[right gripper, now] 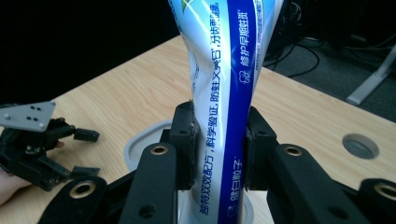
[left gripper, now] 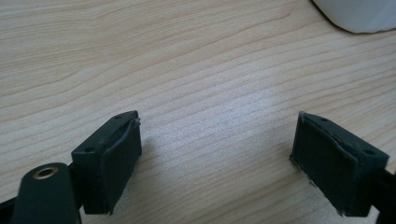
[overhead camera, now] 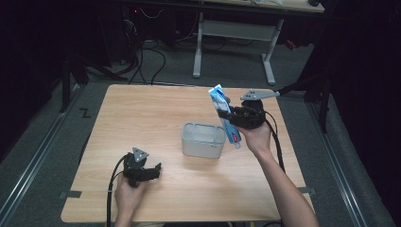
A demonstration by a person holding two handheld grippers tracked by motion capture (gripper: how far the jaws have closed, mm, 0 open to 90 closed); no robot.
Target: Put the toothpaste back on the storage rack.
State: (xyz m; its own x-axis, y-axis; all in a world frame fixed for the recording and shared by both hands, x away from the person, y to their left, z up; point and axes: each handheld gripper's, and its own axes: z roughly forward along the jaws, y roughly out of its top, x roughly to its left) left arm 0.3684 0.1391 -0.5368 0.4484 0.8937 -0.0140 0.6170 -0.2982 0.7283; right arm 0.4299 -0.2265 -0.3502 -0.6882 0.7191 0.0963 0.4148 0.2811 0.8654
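One toothpaste tube (overhead camera: 225,115), blue and white, is clamped between the right gripper's (overhead camera: 231,115) jaws, tilted above the right rim of the grey container (overhead camera: 203,141). Nearer the front edge of the table (overhead camera: 142,118), the left gripper (overhead camera: 153,171) rests with jaws wide apart, holding nothing.

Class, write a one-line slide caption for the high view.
Right gripper holds a toothpaste tube tilted over a grey container; left gripper rests open.

- Left gripper (overhead camera: 150,169) — lower left of the high view, hand (overhead camera: 126,194) behind it, jaws spread wide.
- Right gripper (overhead camera: 226,113) — centre right, forearm (overhead camera: 288,189) rising from the bottom edge, jaws clamped.
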